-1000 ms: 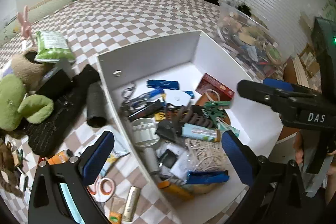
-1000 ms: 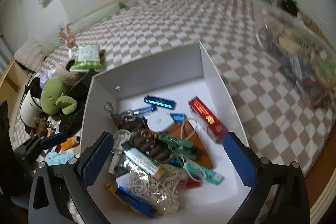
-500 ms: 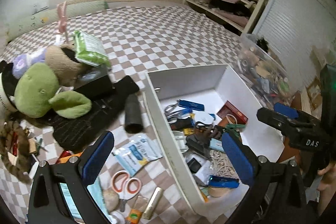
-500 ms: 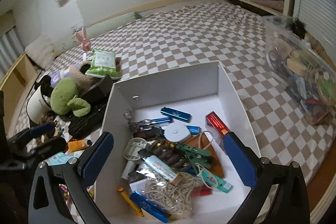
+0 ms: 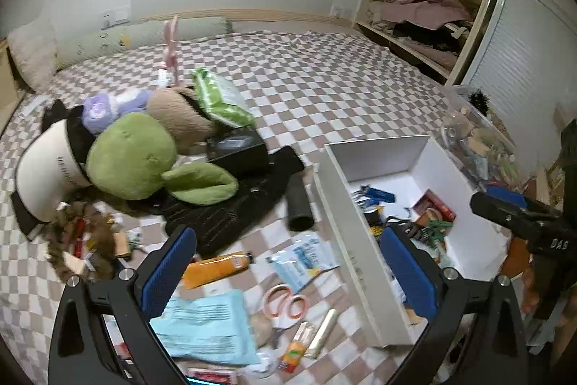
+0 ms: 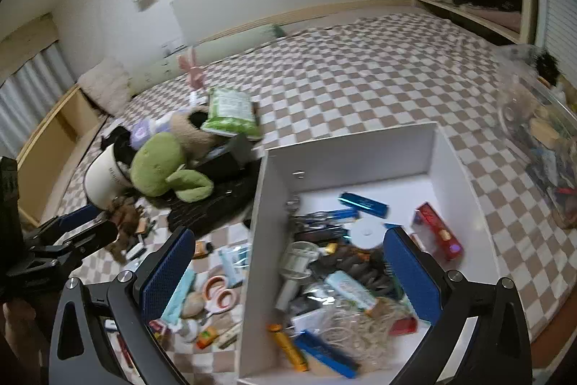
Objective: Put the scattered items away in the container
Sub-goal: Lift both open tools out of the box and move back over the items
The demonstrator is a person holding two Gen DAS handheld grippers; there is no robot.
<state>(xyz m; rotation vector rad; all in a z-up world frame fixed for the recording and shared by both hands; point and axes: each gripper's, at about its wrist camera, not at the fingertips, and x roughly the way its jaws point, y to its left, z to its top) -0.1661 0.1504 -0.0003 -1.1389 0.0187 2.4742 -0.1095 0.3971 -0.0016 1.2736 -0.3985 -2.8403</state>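
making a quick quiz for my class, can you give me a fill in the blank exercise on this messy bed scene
1. The scissors on the checkered bedspread have ____ handles.
2. The red box lies ____ the white container.
3. The pack of wet wipes is coloured ____.
4. Both the left tool and the right tool are ____ and hold nothing.

Missing words: pink; inside; green; open
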